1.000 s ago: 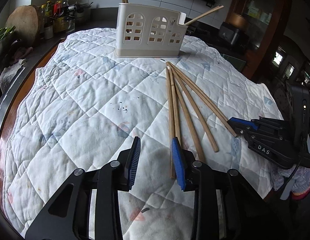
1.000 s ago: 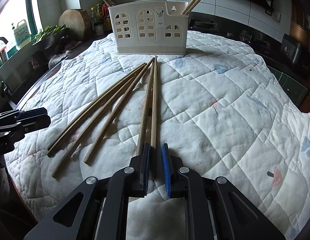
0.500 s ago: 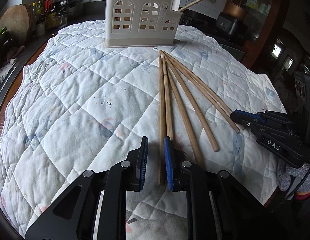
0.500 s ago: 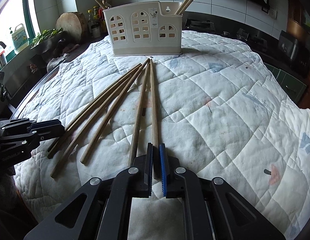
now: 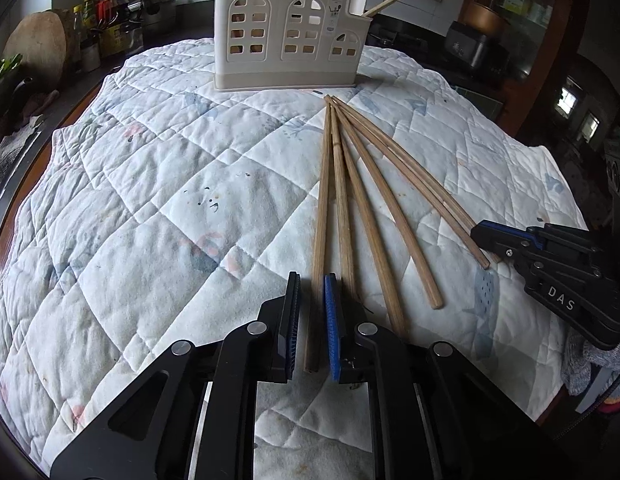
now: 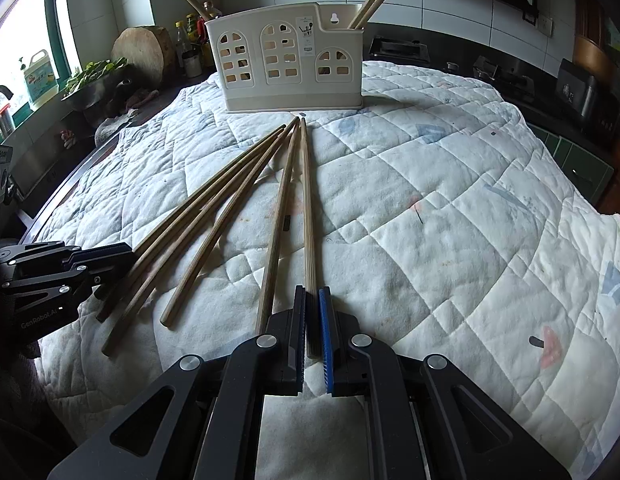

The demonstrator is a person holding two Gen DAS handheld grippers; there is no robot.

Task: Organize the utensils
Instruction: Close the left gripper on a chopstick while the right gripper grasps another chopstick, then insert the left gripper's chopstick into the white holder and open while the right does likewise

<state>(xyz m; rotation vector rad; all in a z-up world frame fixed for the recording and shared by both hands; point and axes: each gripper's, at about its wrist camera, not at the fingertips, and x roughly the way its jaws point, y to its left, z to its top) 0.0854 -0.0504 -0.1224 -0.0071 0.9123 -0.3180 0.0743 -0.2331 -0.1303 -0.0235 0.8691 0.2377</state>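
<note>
Several wooden chopsticks lie fanned on a white quilted cloth, tips toward a cream utensil holder with a few chopsticks standing in it. My left gripper has its jaws narrowly apart around the near end of the leftmost chopstick. In the right wrist view my right gripper is shut on the near end of the rightmost chopstick; the holder stands beyond. Each gripper shows in the other's view: the right one, the left one.
Bottles and a round wooden board stand on the counter at the back left. A sink area with greens is at the left. A stove and dark appliances are at the back right. The cloth's edge drops off at the right.
My left gripper moved right and narrowed its jaws around the leftmost chopstick's end. My right gripper moved forward and closed on the rightmost chopstick.
</note>
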